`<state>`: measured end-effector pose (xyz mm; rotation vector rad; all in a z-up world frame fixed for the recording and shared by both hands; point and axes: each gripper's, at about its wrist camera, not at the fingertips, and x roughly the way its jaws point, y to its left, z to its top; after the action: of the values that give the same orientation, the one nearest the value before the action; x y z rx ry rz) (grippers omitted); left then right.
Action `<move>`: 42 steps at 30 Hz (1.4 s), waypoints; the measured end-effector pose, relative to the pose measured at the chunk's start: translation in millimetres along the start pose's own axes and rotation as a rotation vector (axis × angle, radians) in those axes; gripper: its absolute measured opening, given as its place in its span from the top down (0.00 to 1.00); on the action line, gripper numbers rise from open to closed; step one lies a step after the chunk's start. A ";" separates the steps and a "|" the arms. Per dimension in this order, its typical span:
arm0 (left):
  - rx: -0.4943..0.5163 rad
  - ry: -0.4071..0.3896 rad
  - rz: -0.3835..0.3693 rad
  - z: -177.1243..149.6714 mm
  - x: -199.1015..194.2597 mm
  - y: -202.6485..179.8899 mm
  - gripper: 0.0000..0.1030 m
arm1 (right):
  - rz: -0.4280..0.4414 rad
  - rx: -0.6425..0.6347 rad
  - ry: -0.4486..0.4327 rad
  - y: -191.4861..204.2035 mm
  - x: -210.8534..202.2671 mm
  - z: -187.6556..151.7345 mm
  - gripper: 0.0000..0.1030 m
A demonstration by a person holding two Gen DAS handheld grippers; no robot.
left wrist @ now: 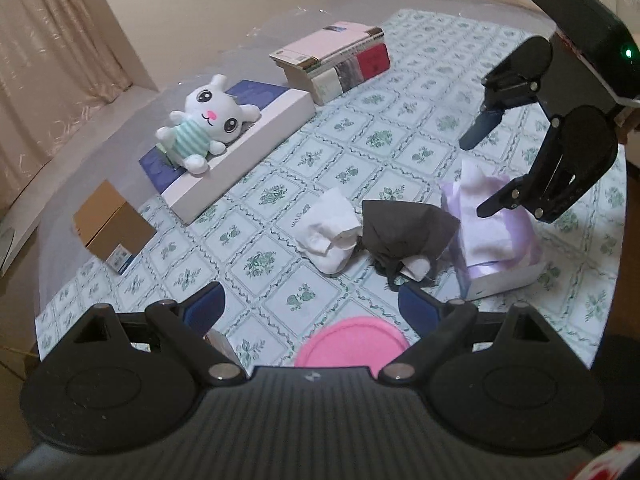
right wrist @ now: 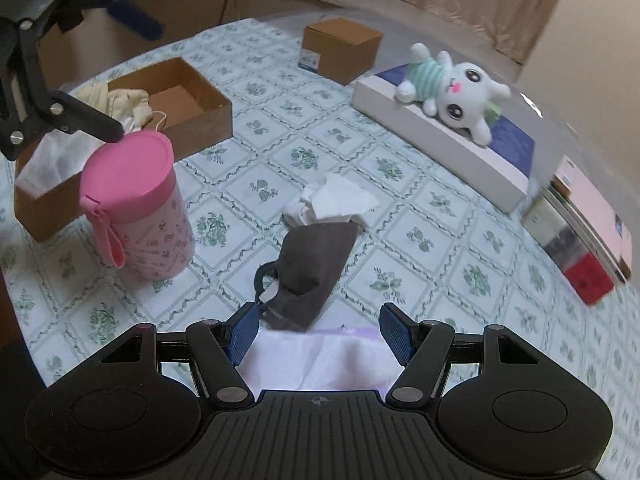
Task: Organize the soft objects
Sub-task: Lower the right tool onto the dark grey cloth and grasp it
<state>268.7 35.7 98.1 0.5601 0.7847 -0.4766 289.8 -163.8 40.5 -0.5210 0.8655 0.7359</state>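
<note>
A dark grey face mask (left wrist: pixel 404 232) (right wrist: pixel 316 272) lies mid-table beside crumpled white tissue (left wrist: pixel 330 232) (right wrist: pixel 332 204). A white plush bunny (left wrist: pixel 204 124) (right wrist: pixel 452 92) lies on a flat white and blue box (left wrist: pixel 244 152) (right wrist: pixel 440 140). A lilac tissue box (left wrist: pixel 492 232) (right wrist: pixel 320 360) sits under my right gripper (left wrist: pixel 480 168) (right wrist: pixel 322 334), which is open and empty just above it. My left gripper (left wrist: pixel 312 304) is open and empty over a pink-lidded wipes canister (left wrist: pixel 352 340) (right wrist: pixel 140 204). An open cardboard box (right wrist: pixel 200 108) holds cream cloth (right wrist: pixel 116 100).
The table has a green floral cloth (left wrist: pixel 304 160) (right wrist: pixel 420 240). A stack of books (left wrist: pixel 340 60) (right wrist: pixel 584 240) and a small closed brown carton (left wrist: pixel 112 228) (right wrist: pixel 340 48) stand at the far side. Curtains (left wrist: pixel 52 40) hang behind.
</note>
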 end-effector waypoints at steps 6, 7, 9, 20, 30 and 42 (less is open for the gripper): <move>0.027 0.012 -0.044 11.7 27.2 10.0 0.10 | 0.016 -0.042 0.015 -3.1 20.7 12.8 0.35; 0.028 0.014 -0.049 13.5 31.0 12.0 0.10 | 0.018 -0.049 0.016 -3.6 24.2 14.4 0.35; 0.037 0.020 -0.059 17.5 38.1 15.5 0.10 | 0.020 -0.059 0.025 -5.3 32.1 16.7 0.35; 0.109 0.071 -0.085 34.1 83.1 37.8 0.11 | 0.136 -0.101 0.076 -22.0 70.5 24.9 0.35; 0.088 0.093 -0.102 36.4 119.6 50.4 0.11 | 0.185 -0.127 0.122 -23.4 121.5 30.1 0.36; 0.080 0.151 -0.125 30.9 140.0 49.6 0.11 | 0.140 0.012 0.075 -61.4 86.2 36.0 0.91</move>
<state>400.5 27.0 23.4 0.6285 0.9517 -0.5877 391.3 -147.9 -3.6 -0.4826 0.9830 0.8425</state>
